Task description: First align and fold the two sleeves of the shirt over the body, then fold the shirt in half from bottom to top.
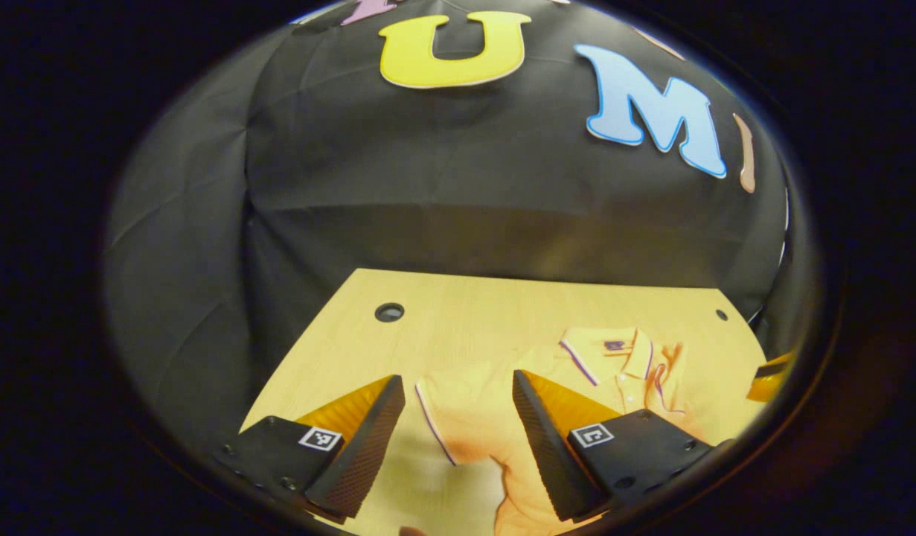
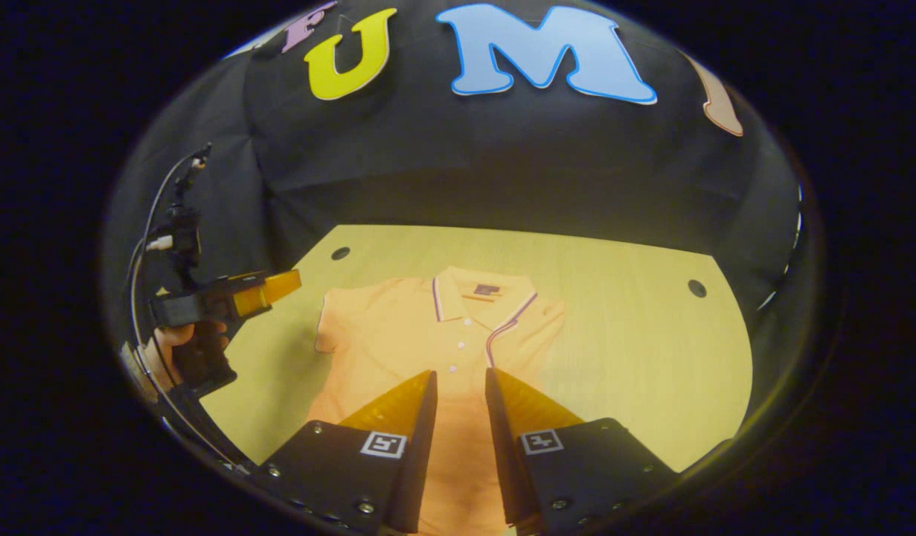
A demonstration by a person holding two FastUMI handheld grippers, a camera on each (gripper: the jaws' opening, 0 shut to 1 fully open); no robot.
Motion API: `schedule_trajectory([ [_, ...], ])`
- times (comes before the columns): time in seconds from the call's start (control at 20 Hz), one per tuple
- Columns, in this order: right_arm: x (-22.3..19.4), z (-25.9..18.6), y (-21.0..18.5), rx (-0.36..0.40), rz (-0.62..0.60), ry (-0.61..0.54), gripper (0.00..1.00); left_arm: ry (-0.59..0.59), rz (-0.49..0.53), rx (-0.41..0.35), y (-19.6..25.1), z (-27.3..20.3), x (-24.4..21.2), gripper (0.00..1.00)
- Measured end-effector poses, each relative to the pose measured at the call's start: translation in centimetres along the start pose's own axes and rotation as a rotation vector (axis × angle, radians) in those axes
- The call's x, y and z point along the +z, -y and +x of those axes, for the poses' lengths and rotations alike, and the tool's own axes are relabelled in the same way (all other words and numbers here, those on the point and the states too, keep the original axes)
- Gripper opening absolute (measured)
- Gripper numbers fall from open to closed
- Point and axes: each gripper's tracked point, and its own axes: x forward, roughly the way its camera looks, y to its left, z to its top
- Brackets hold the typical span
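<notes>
An orange polo shirt [image 2: 398,335] with a striped collar [image 2: 476,294] lies flat on the wooden table [image 2: 636,335]. One sleeve [image 2: 524,316] is folded in over the chest, its striped cuff running down beside the buttons. The other sleeve [image 1: 446,417] lies spread out sideways. My left gripper [image 1: 456,380] is open wide above that spread sleeve, whose striped cuff shows between the fingers. The right gripper view shows the left gripper [image 2: 268,290] off the shirt's left side, held by a hand [image 2: 178,339]. My right gripper [image 2: 459,374] hovers over the shirt's lower body, open by a narrow gap with nothing gripped.
The table has small round holes near its far corners [image 2: 340,253] [image 2: 696,287]. The black cloth wall [image 2: 502,164] rises just behind the far edge. Bare wood lies to the right of the shirt. A cable [image 2: 152,216] trails up from the left gripper.
</notes>
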Motion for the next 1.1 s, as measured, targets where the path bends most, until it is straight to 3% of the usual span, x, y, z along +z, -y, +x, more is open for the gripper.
schedule_trajectory([
  [0.15,0.3,-0.9,0.0,-0.016,0.017,0.01,0.36,-0.057,-0.007,-0.014,-0.2,2.2,-2.2,0.96],
  [0.2,0.3,-1.0,0.1,-0.024,0.019,0.011,0.41,-0.073,-0.009,-0.017,-0.2,2.9,-3.1,0.95],
  [0.3,0.0,-1.4,-0.3,-0.038,0.02,0.01,0.41,-0.111,-0.007,-0.02,-0.4,4.0,-4.7,0.98],
  [0.35,0.0,-1.4,-0.2,-0.044,0.02,0.01,0.36,-0.133,-0.002,-0.02,-0.6,4.5,-5.7,0.96],
  [0.4,-0.2,-1.4,-0.1,-0.051,0.021,0.008,0.41,-0.151,0.001,-0.02,-0.7,4.9,-6.6,0.95],
  [0.55,-0.9,-1.3,0.3,-0.066,0.037,-0.001,0.41,-0.186,-0.015,-0.026,-0.5,5.2,-8.2,0.95],
  [0.65,-1.2,-1.2,0.4,-0.071,0.048,-0.009,0.36,-0.211,-0.014,-0.021,-0.6,5.7,-9.6,0.98],
  [0.7,-1.3,-1.2,0.5,-0.074,0.049,-0.012,0.41,-0.222,-0.011,-0.018,-0.9,5.7,-10.2,0.96],
  [1.0,-1.4,-1.2,1.1,-0.09,0.058,-0.017,0.41,-0.286,-0.042,0.002,-1.1,5.8,-13.2,0.95],
  [1.1,-1.5,-1.2,1.3,-0.096,0.06,-0.019,0.41,-0.27,-0.011,0.01,-1.3,5.8,-13.4,0.94],
])
